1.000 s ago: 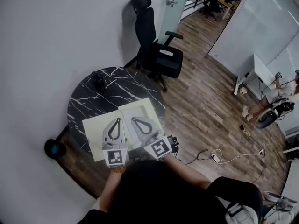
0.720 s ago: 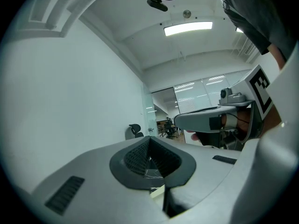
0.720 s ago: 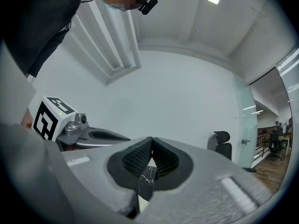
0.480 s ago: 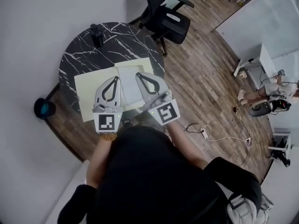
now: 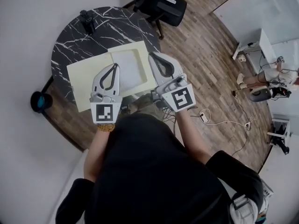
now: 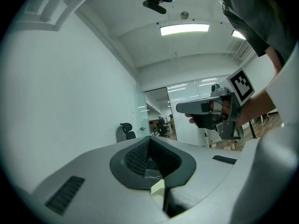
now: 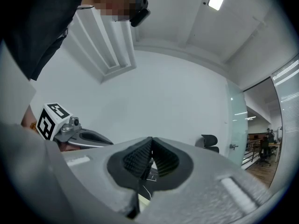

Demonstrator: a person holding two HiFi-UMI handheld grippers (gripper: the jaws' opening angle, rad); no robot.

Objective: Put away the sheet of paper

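The white sheet of paper (image 5: 128, 69) lies flat between the tips of the two grippers and just ahead of them, on a larger pale yellow sheet (image 5: 86, 78) that reaches out past the left gripper's outer side. The left gripper (image 5: 115, 66) points forward over the yellow sheet, and its tip lines up with the paper's left edge in the head view. Its jaws are closed tip to tip with nothing pinched between them; in its own view only a sliver of the yellow sheet shows below through the gap behind the tips. The right gripper (image 5: 153, 55) points forward just off the paper's right side, past the yellow sheet's edge, and its jaws are likewise pressed together and empty. Whether either tool touches the sheets cannot be told from above. Each gripper carries its marker cube at the rear, close to the person's dark top (image 5: 149, 171). Both sheets rest on a round black marble table (image 5: 70, 36) that extends ahead of the grippers and to their left. A small dark object (image 5: 87, 21) stands on the table's far side, well ahead of the left gripper. A black office chair (image 5: 166, 6) stands on the wood floor (image 5: 205, 55) ahead of the right gripper, beyond the table. A round black and blue object (image 5: 39, 101) sits on the floor far out to the left gripper's side.
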